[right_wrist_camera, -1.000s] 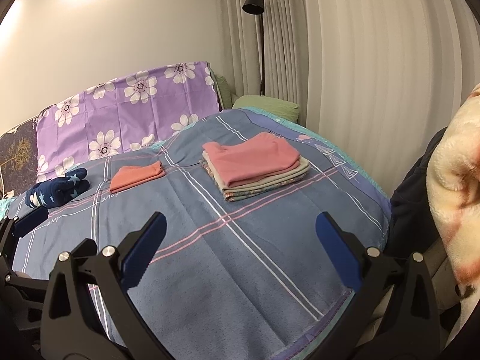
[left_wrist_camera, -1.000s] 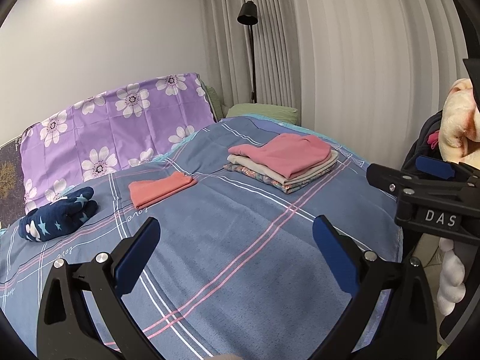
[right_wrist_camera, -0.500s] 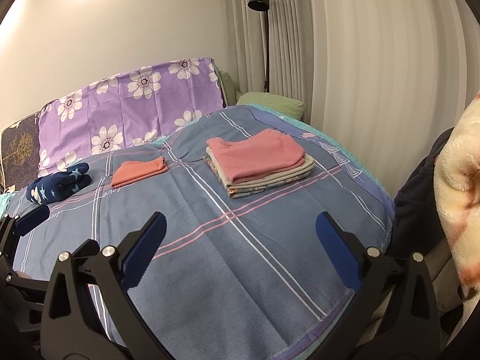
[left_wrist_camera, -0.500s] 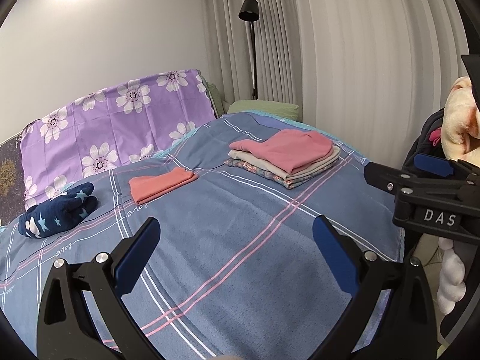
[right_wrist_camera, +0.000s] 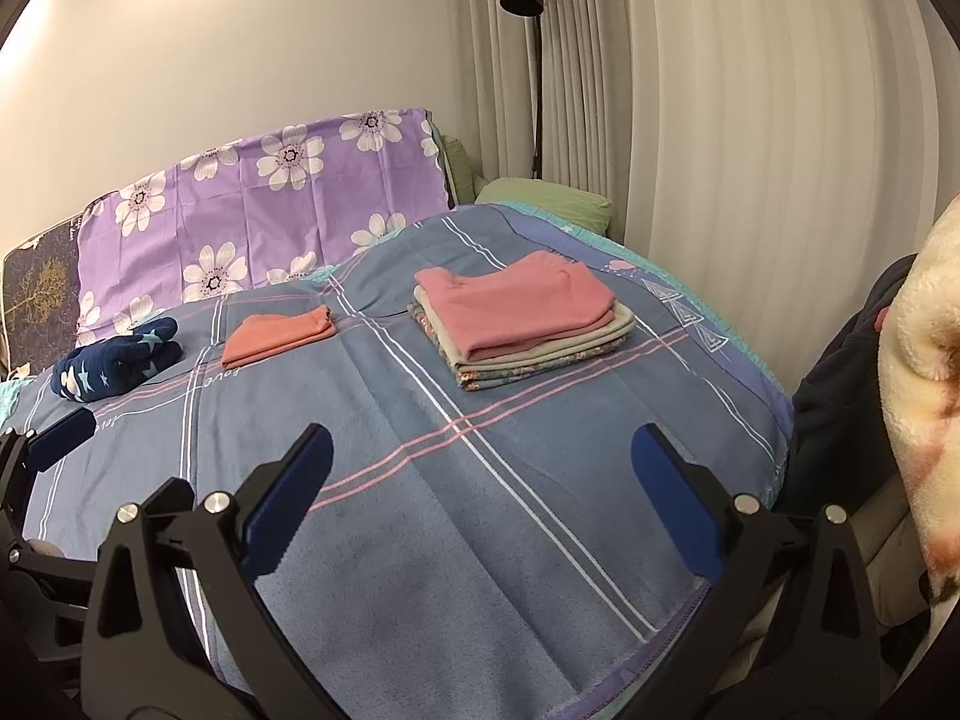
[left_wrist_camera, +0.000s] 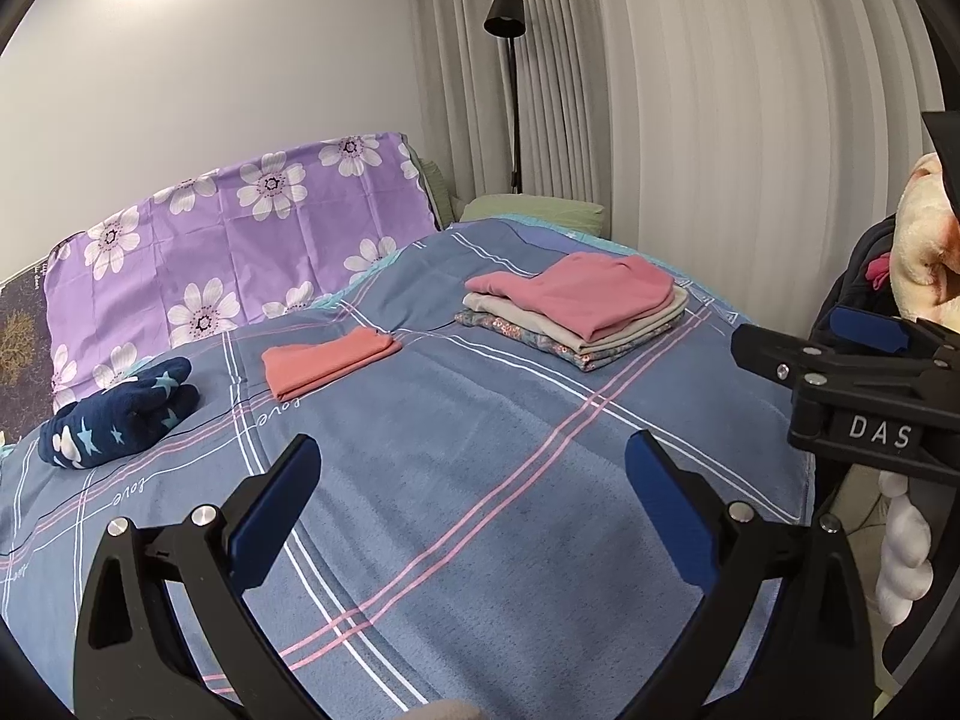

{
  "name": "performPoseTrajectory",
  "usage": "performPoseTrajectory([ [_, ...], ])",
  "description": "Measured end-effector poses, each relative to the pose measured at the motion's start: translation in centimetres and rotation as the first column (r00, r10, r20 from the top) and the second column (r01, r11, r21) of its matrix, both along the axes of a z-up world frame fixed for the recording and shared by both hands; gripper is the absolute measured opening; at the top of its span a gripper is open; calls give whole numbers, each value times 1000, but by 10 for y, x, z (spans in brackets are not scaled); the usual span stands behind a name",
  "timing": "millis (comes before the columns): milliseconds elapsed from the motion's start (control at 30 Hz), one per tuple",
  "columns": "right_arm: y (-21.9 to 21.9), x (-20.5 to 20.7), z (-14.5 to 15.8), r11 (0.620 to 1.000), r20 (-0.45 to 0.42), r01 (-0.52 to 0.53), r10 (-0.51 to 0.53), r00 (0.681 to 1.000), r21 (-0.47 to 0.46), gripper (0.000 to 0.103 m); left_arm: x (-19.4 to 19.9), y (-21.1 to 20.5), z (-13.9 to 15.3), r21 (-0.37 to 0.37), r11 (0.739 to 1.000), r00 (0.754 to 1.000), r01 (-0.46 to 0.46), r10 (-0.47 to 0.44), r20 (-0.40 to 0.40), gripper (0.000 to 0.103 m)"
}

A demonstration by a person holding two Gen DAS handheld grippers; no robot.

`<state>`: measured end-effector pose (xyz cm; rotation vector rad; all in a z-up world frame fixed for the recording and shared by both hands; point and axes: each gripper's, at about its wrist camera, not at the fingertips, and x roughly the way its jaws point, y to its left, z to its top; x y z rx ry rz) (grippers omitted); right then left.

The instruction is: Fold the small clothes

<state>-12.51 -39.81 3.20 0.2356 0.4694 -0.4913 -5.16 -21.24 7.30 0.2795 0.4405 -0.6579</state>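
A stack of folded clothes with a pink top layer lies on the far right of the blue plaid bed cover. A folded salmon garment lies left of it. A rolled navy star-print garment lies at the far left. My left gripper is open and empty above the bed. My right gripper is open and empty above the bed; it also shows at the right edge of the left wrist view.
A purple flowered pillow and a green pillow lie at the head. A black floor lamp stands by the curtains. A cream fleece blanket over a dark item hangs at the right, off the bed.
Both grippers have drifted slightly; the clothes sit a little higher and nearer in view. Both jaws stay open and empty. Nothing on the bed has moved.
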Motion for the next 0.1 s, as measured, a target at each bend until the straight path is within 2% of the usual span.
performPoseTrajectory([
  [100, 0, 2, -3, 1000, -5, -4, 4, 1000, 3, 101, 2, 2, -1, 2, 1000, 1000, -7, 7, 0, 102],
])
